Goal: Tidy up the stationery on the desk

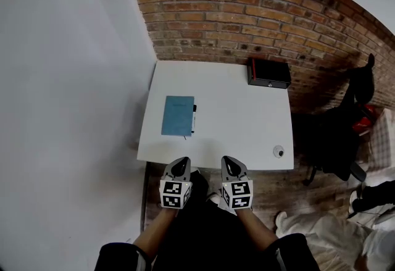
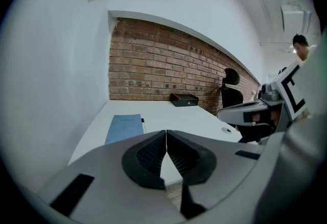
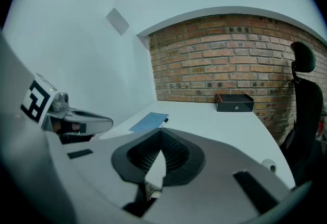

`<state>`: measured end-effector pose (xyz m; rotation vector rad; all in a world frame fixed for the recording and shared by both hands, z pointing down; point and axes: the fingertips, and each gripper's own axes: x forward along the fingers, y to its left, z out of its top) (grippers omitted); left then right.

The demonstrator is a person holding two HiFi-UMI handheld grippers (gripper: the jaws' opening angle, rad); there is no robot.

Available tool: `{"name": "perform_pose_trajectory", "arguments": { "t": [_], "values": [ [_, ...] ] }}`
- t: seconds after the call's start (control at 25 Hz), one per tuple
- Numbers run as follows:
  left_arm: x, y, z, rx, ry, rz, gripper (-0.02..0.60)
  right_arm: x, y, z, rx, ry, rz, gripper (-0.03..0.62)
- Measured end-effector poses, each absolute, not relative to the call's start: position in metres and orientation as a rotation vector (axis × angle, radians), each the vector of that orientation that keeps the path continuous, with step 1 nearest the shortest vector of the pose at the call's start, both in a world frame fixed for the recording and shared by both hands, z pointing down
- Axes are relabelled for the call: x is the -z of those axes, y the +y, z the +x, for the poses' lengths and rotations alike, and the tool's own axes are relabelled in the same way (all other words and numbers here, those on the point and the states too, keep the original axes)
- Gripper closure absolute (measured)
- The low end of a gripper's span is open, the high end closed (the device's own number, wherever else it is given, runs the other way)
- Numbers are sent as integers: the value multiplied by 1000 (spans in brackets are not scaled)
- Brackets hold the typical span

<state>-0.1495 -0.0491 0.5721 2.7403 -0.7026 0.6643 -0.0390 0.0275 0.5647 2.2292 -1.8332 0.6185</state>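
Left tongs [image 1: 179, 167] and right tongs [image 1: 231, 166] hover closed and empty at the table's [image 1: 247, 125] six o'clock edge, seemingly staged for the notebook [image 1: 178, 115] and pen [image 1: 194, 119] at nine.

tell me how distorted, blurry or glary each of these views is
Head view: strong fisheye bows the red brick wall; the white rectangular desk is evenly lit, no glare, and the blue notebook is sharp. Left gripper view: dark round vignette; the closed fingers of the left gripper look slightly soft up close. Right gripper view: same vignette, wall arched, the black box crisp.
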Motion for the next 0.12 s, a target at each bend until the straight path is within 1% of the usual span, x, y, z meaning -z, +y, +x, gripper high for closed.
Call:
{"name": "perform_pose_trajectory", "arguments": {
  "t": [0.12],
  "values": [
    [-570,-50,-151,-659,-707,2740,566,-562,28,-41,-612,-1837,2227,572]
  ]
}}
